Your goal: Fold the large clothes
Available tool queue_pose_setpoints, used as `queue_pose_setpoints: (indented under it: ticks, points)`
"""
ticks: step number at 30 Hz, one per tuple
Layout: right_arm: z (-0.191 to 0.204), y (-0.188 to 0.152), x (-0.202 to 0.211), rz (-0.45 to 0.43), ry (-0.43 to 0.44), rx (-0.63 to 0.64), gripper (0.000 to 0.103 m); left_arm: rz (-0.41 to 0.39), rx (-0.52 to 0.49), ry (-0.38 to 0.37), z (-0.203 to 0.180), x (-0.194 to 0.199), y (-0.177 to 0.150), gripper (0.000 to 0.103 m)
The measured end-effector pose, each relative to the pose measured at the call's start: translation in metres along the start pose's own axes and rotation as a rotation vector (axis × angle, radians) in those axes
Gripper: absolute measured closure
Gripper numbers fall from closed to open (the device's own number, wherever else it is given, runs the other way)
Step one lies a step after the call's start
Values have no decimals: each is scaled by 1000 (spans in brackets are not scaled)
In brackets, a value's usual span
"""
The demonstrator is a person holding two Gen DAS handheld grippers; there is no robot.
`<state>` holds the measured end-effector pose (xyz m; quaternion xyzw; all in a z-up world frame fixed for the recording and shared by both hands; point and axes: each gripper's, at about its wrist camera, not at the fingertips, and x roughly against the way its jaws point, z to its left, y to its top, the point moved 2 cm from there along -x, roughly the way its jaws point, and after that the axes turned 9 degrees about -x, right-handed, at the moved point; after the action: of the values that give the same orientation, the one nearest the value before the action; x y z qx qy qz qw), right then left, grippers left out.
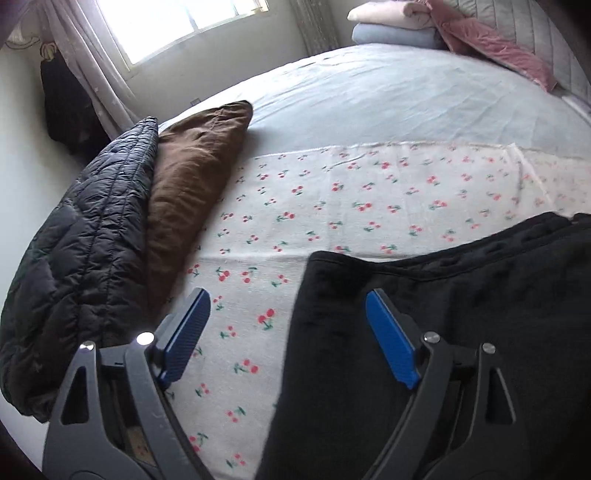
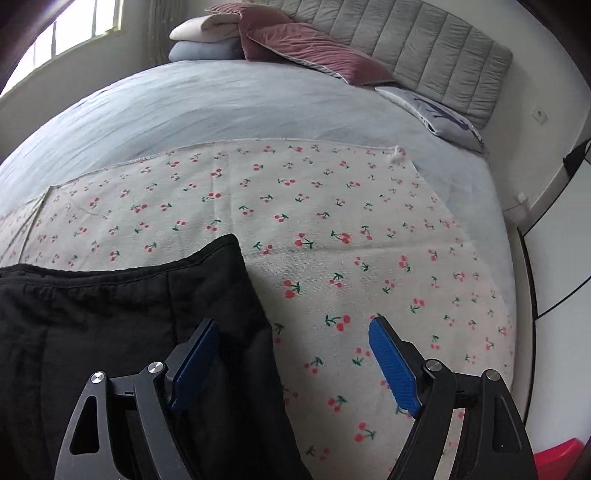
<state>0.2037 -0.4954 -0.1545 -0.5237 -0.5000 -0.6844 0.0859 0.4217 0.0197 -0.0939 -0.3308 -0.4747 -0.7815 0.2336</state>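
Observation:
A black garment (image 1: 461, 332) lies flat on a cherry-print cloth (image 1: 332, 206) spread over the bed. In the left wrist view my left gripper (image 1: 288, 301) stands open above the garment's left edge, one blue pad over the cloth and the other over the black fabric, with nothing pinched. The right wrist view shows the same black garment (image 2: 129, 332) at lower left. My right gripper (image 2: 295, 325) is open over its right edge, its left pad above the black fabric and its right pad above the cherry-print cloth (image 2: 332, 221).
A black quilted jacket (image 1: 74, 258) and a brown garment (image 1: 192, 177) lie at the bed's left edge. Folded blankets (image 2: 203, 40), pink pillows (image 2: 314, 48) and a padded headboard (image 2: 424, 48) are at the far end. A window (image 1: 166, 26) is behind.

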Motion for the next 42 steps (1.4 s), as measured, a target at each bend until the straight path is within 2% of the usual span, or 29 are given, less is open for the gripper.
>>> queue_pose_setpoints:
  ticks: [3,7,10,12,15,17,20,22,25,27,30,34,38,42]
  points:
    - [26,-15,44,-18,150,0,19,-46,6,-132,-28,50,-6,16]
    - [89,-59,107,-22,316,63,19,-91,-13,-331,-78,117,-24,12]
    - [137,-99,146,-25,403,166,18,-119,-36,-404,-105,151,-45,4]
    - [159,-128,161,-17,434,220,18,-121,-45,-417,-114,160,-59,3]
    - [173,-161,161,24,447,259,18,-65,-25,-436,-114,152,-85,3]
    - [168,-176,150,57,433,254,18,-23,8,-429,-106,141,-103,3]
    - [139,-190,128,90,378,200,18,23,69,-427,-91,131,-135,3]
    - [110,-191,121,93,384,98,18,-4,80,-403,-80,136,-150,3]
    - [74,-191,119,67,328,-32,18,-5,85,-308,-68,147,-159,3]
    - [58,-191,121,55,318,-77,18,-28,147,-323,-59,156,-167,3]
    - [45,-192,129,43,314,-97,18,-79,197,-362,-51,169,-178,3]
    - [28,-194,147,11,252,-137,18,-110,193,-316,-43,182,-181,3]
    - [18,-196,160,1,251,-158,18,-113,253,-306,-33,193,-186,3]
    - [25,-203,180,-31,254,-108,18,-111,281,-319,-39,204,-189,3]
